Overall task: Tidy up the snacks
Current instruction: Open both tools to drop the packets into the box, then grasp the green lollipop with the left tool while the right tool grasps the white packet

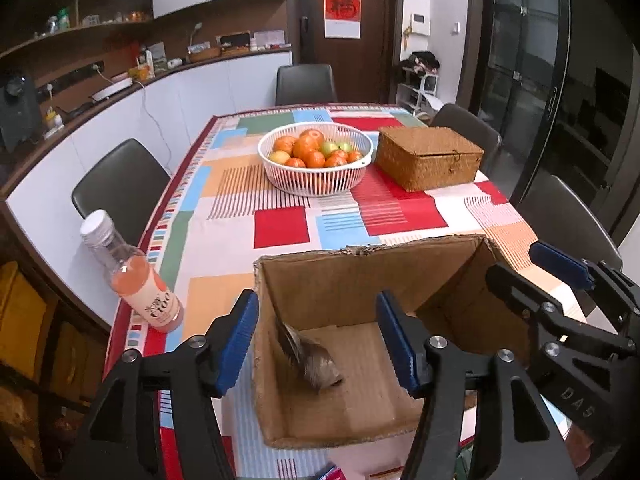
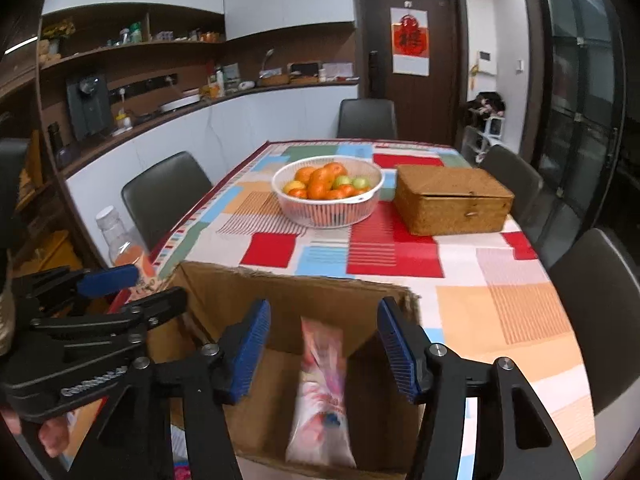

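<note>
- Cardboard box (image 1: 360, 344) is sitting at the near edge of the table (image 1: 280, 224), taking in snacks: a dark packet (image 1: 310, 362) is lying inside, a blurred pink-white packet (image 2: 322, 392) apparently dropping in
- Left gripper (image 1: 318, 340) and right gripper (image 2: 324, 350) are both hanging spread and empty over it
- Next move is probably calling for the bottle (image 1: 136, 276), label reading roughly "C100"
</note>
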Action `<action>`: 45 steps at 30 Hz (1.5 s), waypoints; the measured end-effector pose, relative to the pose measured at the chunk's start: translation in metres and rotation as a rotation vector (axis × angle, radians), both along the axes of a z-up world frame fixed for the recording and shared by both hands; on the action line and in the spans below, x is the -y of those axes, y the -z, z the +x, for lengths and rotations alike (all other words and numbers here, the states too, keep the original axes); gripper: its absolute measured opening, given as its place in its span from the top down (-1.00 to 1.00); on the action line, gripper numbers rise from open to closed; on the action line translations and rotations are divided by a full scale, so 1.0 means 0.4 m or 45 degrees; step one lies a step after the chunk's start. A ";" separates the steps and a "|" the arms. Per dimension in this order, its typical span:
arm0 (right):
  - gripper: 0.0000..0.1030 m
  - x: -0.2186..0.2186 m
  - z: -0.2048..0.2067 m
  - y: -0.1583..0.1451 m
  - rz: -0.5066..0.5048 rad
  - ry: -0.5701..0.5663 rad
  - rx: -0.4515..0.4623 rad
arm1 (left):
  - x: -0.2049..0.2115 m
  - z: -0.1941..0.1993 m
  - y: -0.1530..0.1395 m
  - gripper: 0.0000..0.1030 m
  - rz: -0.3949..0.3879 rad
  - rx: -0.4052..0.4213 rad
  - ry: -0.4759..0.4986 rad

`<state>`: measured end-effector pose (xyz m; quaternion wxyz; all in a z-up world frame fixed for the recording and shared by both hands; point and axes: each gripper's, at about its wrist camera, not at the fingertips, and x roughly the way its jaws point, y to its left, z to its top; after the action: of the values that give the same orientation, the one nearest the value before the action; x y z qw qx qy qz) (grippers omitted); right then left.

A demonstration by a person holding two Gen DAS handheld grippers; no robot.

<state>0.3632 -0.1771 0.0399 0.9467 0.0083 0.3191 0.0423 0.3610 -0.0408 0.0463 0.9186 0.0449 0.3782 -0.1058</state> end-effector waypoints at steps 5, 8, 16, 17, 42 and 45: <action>-0.10 -0.005 -0.073 -0.030 -0.020 -0.026 0.065 | -0.008 -0.087 -0.030 -0.29 0.024 0.088 0.004; -0.10 -0.009 -0.126 -0.045 -0.021 -0.044 0.102 | -0.011 -0.136 -0.043 -0.30 0.030 0.120 0.021; -0.10 -0.009 -0.239 -0.056 -0.012 -0.060 0.137 | -0.030 -0.268 -0.057 -0.39 0.000 0.182 0.046; -0.10 -0.010 -0.255 -0.054 -0.014 -0.060 0.138 | -0.034 -0.283 -0.054 -0.42 0.006 0.186 0.040; -0.10 -0.140 -0.350 0.182 0.000 -0.195 -0.196 | -0.202 -0.461 0.178 -0.42 0.084 -0.030 -0.115; -0.10 -0.151 -0.349 0.215 0.007 -0.205 -0.249 | -0.208 -0.456 0.212 -0.42 0.084 -0.067 -0.108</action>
<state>0.2236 -0.1166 -0.0462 0.9045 -0.0107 0.4095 0.1182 0.1786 0.0425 -0.0384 0.9100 0.0563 0.4070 -0.0556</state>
